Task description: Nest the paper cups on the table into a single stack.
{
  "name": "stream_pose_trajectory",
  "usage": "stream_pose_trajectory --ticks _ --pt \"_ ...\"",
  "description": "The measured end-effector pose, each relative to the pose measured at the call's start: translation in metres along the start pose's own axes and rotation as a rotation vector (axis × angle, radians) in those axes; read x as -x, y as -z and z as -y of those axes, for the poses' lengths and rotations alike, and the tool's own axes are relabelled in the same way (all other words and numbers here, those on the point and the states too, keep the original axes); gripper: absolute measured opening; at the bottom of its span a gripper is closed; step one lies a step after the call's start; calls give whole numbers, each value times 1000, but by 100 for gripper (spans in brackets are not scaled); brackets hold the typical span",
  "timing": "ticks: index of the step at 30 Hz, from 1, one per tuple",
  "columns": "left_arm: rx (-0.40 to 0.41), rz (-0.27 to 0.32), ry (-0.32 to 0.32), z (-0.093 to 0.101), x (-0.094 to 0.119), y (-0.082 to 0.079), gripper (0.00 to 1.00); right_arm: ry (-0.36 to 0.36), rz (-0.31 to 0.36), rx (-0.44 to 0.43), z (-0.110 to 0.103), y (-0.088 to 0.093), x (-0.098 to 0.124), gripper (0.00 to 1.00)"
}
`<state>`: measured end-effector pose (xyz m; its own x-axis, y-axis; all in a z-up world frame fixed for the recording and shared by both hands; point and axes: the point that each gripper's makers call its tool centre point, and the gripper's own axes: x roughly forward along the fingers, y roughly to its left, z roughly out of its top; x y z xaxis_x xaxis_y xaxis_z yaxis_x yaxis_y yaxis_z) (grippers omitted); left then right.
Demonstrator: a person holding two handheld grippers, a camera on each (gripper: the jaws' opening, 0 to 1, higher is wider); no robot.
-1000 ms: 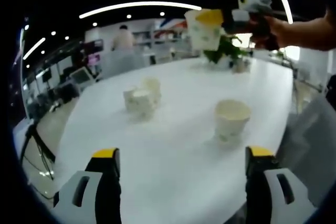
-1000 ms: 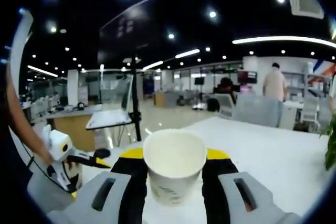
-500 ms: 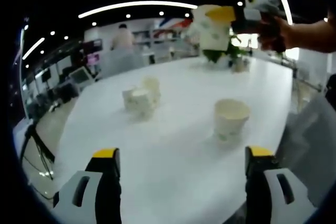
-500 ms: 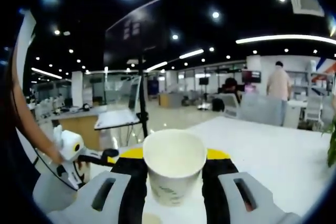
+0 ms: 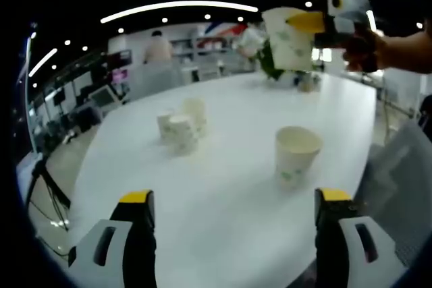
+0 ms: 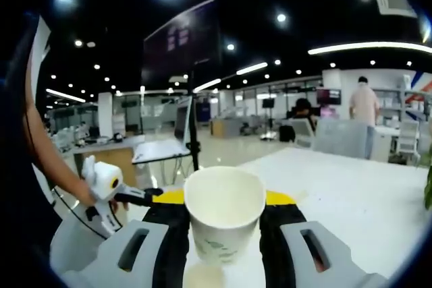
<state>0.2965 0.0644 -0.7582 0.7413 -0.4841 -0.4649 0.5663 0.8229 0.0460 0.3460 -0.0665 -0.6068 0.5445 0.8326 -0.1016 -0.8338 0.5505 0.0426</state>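
A white paper cup (image 5: pixel 295 156) stands upright on the white table (image 5: pixel 223 187), ahead and right of my left gripper (image 5: pixel 233 200), which is open with nothing between its jaws. A small cluster of paper cups (image 5: pixel 182 126) stands farther back to the left. My right gripper (image 5: pixel 327 21) hangs in the air at the upper right, shut on another paper cup (image 5: pixel 290 28). In the right gripper view that cup (image 6: pixel 224 224) sits upright between the jaws of my right gripper (image 6: pixel 224 197). A pale cup rim (image 6: pixel 202 276) shows just below it. My left gripper (image 6: pixel 108 187) appears at the left.
A green plant (image 5: pixel 270 65) stands at the table's far end. The table edge (image 5: pixel 368 166) runs close on the right. Beyond the table are office desks, a dark screen on a stand (image 6: pixel 185 99) and people (image 6: pixel 364 109).
My right gripper has carried its cup to the right in the left gripper view, higher over the table. My left gripper and the standing cups have not moved.
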Motion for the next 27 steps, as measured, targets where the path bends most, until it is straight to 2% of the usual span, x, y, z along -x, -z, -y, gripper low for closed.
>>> stream_pose_trajectory --ticks 14,21,27 --pt "0 -6 0 0 0 1 97 -11 -1 -29 -26 12 18 37" --pt "-1 -7 1 1 0 1 97 -32 3 5 -37 11 18 37" --pt "-1 -6 0 0 0 1 97 -32 8 6 -39 12 16 37"
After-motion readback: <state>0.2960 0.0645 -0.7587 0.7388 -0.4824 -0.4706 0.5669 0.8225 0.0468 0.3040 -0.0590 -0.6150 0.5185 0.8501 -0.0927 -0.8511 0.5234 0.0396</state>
